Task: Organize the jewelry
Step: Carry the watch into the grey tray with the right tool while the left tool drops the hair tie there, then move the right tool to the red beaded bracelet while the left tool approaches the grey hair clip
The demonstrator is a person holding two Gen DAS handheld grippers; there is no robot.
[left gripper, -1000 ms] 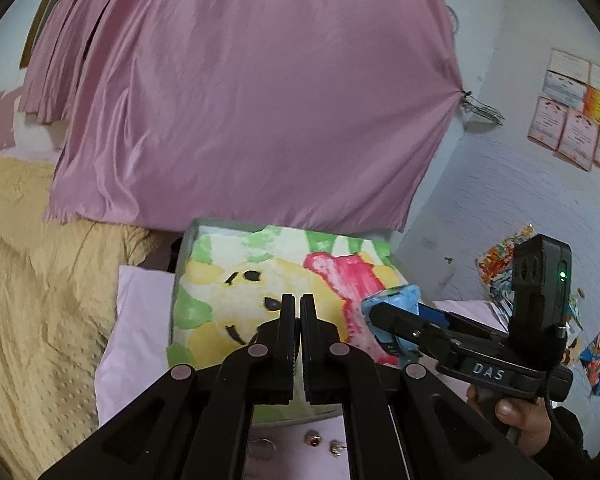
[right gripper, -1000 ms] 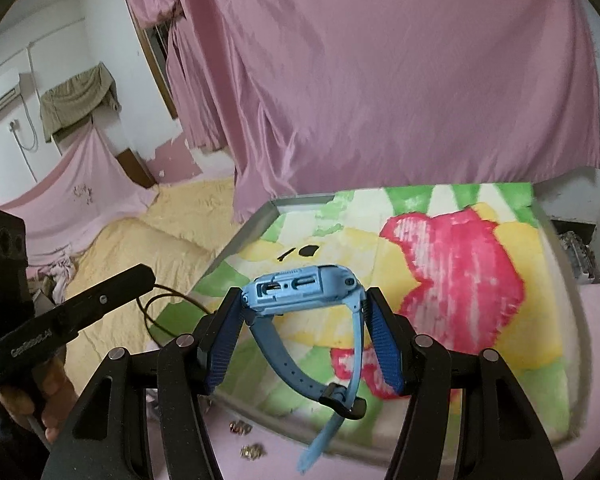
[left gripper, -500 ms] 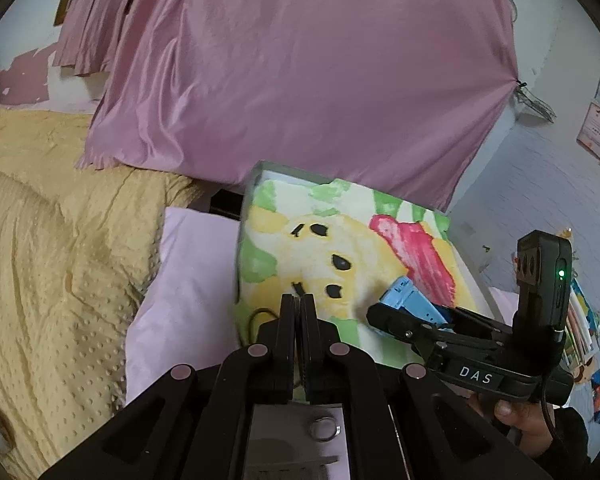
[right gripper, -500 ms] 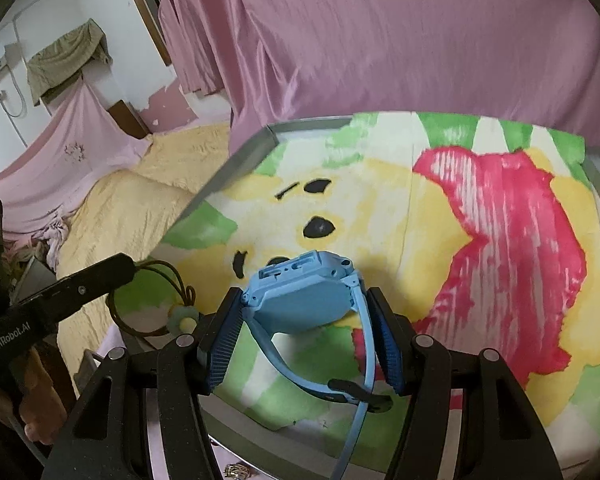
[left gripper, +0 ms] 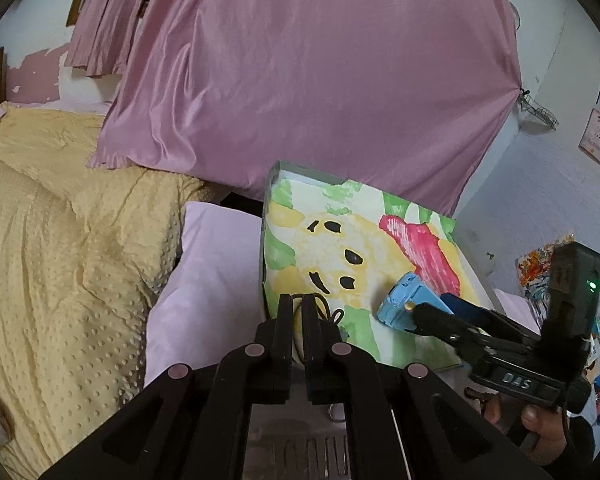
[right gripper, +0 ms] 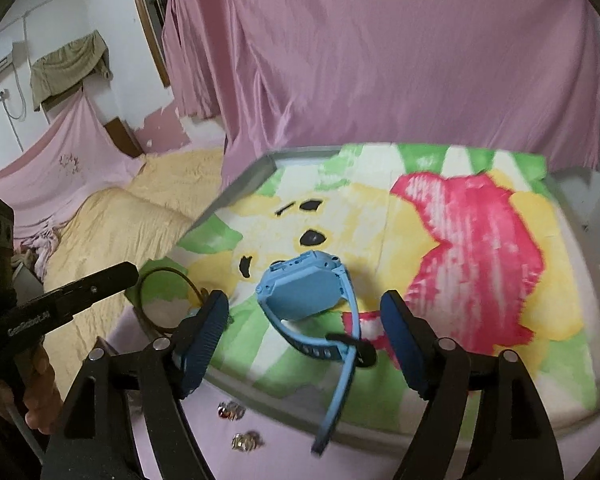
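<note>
A light-blue watch (right gripper: 312, 296) lies on the tray (right gripper: 240, 188) lined with a yellow, pink and green cartoon cloth; its strap hangs over the near rim. My right gripper (right gripper: 304, 328) is open, its blue-padded fingers (right gripper: 204, 332) apart on either side of the watch. The watch (left gripper: 400, 304) and right gripper also show in the left wrist view. My left gripper (left gripper: 297, 316) is nearly shut and empty by the tray's near left corner, over a dark cord necklace (right gripper: 168, 280) with a pale pendant.
Two small earrings (right gripper: 230, 410) (right gripper: 246, 440) lie on the pink cloth (right gripper: 284, 452) before the tray. A ring (left gripper: 336, 412) shows under my left gripper. A yellow bedspread (left gripper: 60, 260) lies left. A pink curtain (left gripper: 320, 80) hangs behind.
My right gripper has opened and let go of the blue watch, which now rests on the tray. My left gripper has come closer to the tray corner with the necklace.
</note>
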